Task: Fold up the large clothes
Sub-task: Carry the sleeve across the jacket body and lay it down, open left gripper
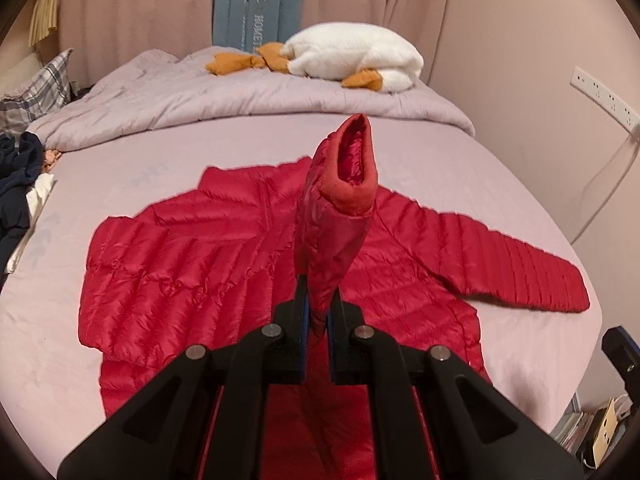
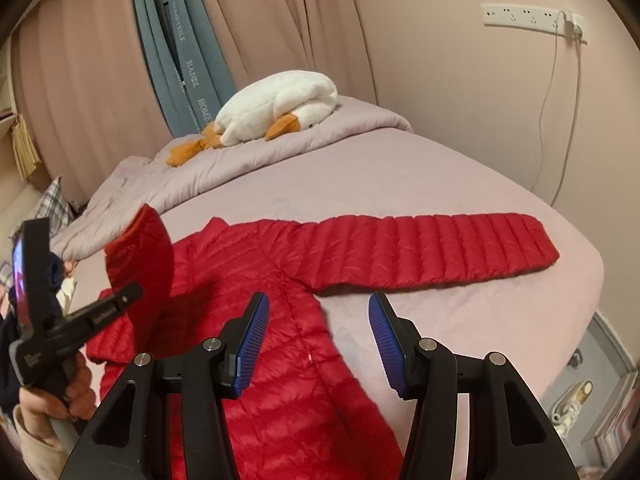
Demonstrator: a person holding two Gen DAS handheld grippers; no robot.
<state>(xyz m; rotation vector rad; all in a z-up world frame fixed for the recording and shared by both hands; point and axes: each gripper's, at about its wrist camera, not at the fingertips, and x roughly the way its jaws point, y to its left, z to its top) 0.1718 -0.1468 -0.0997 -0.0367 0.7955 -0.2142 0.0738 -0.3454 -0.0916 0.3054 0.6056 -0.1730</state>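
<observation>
Red puffer jacket (image 1: 200, 248) lies spread flat on the bed (image 1: 120, 176), roughly mid-mattress. One sleeve (image 2: 432, 248) is stretched out straight toward the bed edge nearest the wall. The other sleeve (image 1: 340, 208) is lifted off the jacket body, cuff opening pointing up and away.

Left gripper (image 1: 319, 312): jaws shut on the raised sleeve, fabric pinched between them below the cuff. A hand (image 2: 76, 388) grips its handle, seen in the right wrist view.

Right gripper (image 2: 316, 340): jaws about half open, nothing between them; it hangs over the jacket's shoulder area and the bare sheet beside it.

Further back, a bunched quilt (image 1: 240, 100) with a white plush goose (image 1: 360, 60) on top. Pink curtains (image 1: 140, 12) behind. Power strip (image 2: 532, 18) on the wall, cable hanging down.
</observation>
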